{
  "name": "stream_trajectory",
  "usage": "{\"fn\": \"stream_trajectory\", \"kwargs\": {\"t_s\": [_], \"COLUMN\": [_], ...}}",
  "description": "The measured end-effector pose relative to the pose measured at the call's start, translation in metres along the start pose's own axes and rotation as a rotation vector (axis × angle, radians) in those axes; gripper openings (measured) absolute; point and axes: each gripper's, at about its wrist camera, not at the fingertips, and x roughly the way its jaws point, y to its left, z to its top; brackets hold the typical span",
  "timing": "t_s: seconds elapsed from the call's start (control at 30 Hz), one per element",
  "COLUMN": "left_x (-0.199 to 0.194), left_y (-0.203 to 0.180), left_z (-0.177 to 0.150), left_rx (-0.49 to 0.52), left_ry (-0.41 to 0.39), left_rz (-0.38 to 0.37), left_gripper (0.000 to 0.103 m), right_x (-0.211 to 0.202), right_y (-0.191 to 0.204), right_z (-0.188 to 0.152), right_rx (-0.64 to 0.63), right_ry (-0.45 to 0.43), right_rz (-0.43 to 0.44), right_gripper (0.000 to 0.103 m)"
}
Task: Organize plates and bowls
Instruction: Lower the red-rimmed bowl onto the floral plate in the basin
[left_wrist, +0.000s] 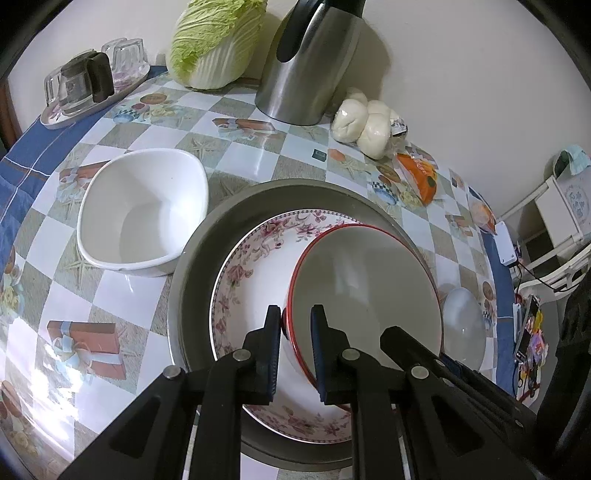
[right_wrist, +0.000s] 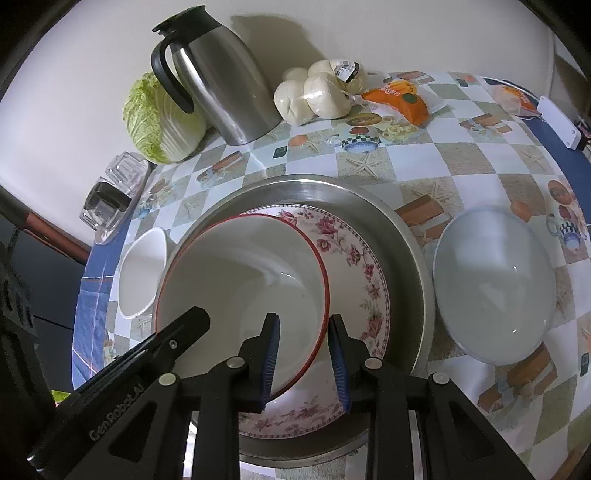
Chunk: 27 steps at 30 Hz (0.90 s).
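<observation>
Both grippers grip one red-rimmed white ceramic bowl (left_wrist: 365, 280). The left gripper (left_wrist: 295, 325) has its blue-padded fingers narrowed onto the bowl's near left rim, one finger outside, one inside. The right gripper (right_wrist: 304, 332) pinches the bowl's right rim the same way, wall between the pads.

The bowl sits tilted inside a floral-patterned white plate (left_wrist: 251, 266), which lies in a round grey metal tray (left_wrist: 199, 236) near the table's front edge. The table has a checkered cloth with printed pictures (left_wrist: 122, 295).

A squarish white ceramic bowl (left_wrist: 142, 210) stands just beside the tray on its left. A pale grey-white round bowl (right_wrist: 495, 288) stands right of the tray, apart from it.

Along the back edge by the wall: napa cabbage (left_wrist: 214, 44), steel thermos jug with black handle (left_wrist: 310, 62), bagged white buns (left_wrist: 364, 123), orange packet (left_wrist: 419, 175). At the back left corner, upturned glasses on a small tray (left_wrist: 92, 81).
</observation>
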Motion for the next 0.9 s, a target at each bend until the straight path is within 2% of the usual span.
{"fn": "stream_trajectory", "kwargs": {"t_s": [0.37,0.7,0.9], "left_x": [0.002,0.001,0.000], "left_y": [0.004,0.004,0.009], "left_z": [0.001,0.002,0.004], "left_rx": [-0.003,0.015,0.007], "left_ry": [0.005,-0.014,-0.018], "left_rz": [-0.029,0.007,-0.004], "left_gripper": [0.015,0.018,0.020], "right_x": [0.002,0.006,0.007], "right_y": [0.000,0.006,0.011], "right_z": [0.001,0.000,-0.001], "right_rx": [-0.001,-0.032,-0.050], "right_ry": [-0.001,0.002,-0.005], "right_rz": [-0.011,-0.065,-0.097], "right_gripper": [0.030,0.030,0.030]}}
